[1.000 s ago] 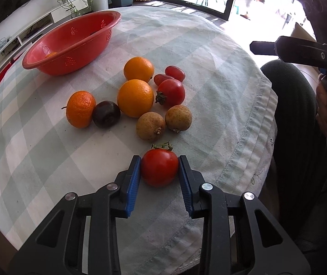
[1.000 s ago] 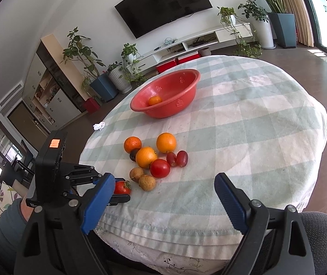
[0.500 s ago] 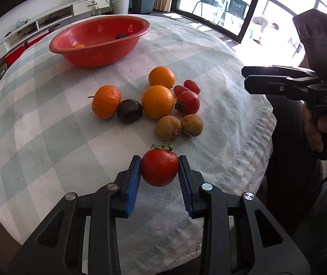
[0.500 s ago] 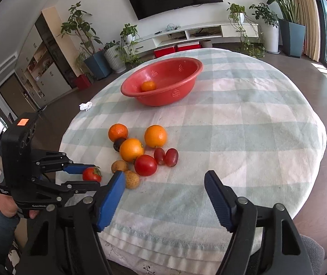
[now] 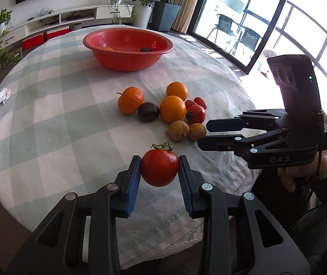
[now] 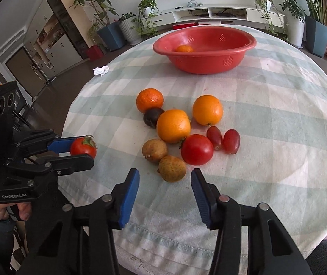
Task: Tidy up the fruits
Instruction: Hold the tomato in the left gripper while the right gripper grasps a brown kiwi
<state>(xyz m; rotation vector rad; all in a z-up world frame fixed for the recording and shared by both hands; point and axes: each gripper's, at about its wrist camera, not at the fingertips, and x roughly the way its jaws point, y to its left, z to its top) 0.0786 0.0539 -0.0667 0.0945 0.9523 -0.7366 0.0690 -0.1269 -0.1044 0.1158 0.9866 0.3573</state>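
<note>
The left gripper [image 5: 159, 168] has its blue jaws pressed on either flank of a red tomato [image 5: 159, 167], narrowly spread to the fruit's width, and carries it clear of the cloth above the near edge of the bench [image 5: 48, 123]. The tomato's green stem tuft points up and away from the camera. The right gripper [image 6: 165, 182] is partly spread with its jaws closing; nothing is between them yet, and a brown round fruit [image 6: 172, 168] lies on the cloth just ahead of the gap, close to a second brown fruit [image 6: 154, 150].

Beyond those, in a loose cluster on the checked tablecloth, lie another tomato [image 6: 197, 149], two small oblong red fruits [image 6: 223, 140] side by side with their long axes running roughly away from the right camera, two oranges [image 6: 173, 126], a tangerine [image 6: 150, 100] and a dark purple fruit [image 6: 152, 117] wedged between tangerine and orange. The red basket [image 6: 209, 65] stands well apart at the far side.

The left wrist view shows a dark fruit [image 5: 145, 49] inside the basket beside an orange one; the right wrist view shows only the orange one [image 6: 184, 48] there. The right wrist view shows the held tomato from the side, and the hand [image 6: 0, 210] under the left gripper. A crumpled white scrap [image 5: 1, 95] lies near the bench's far left edge.
</note>
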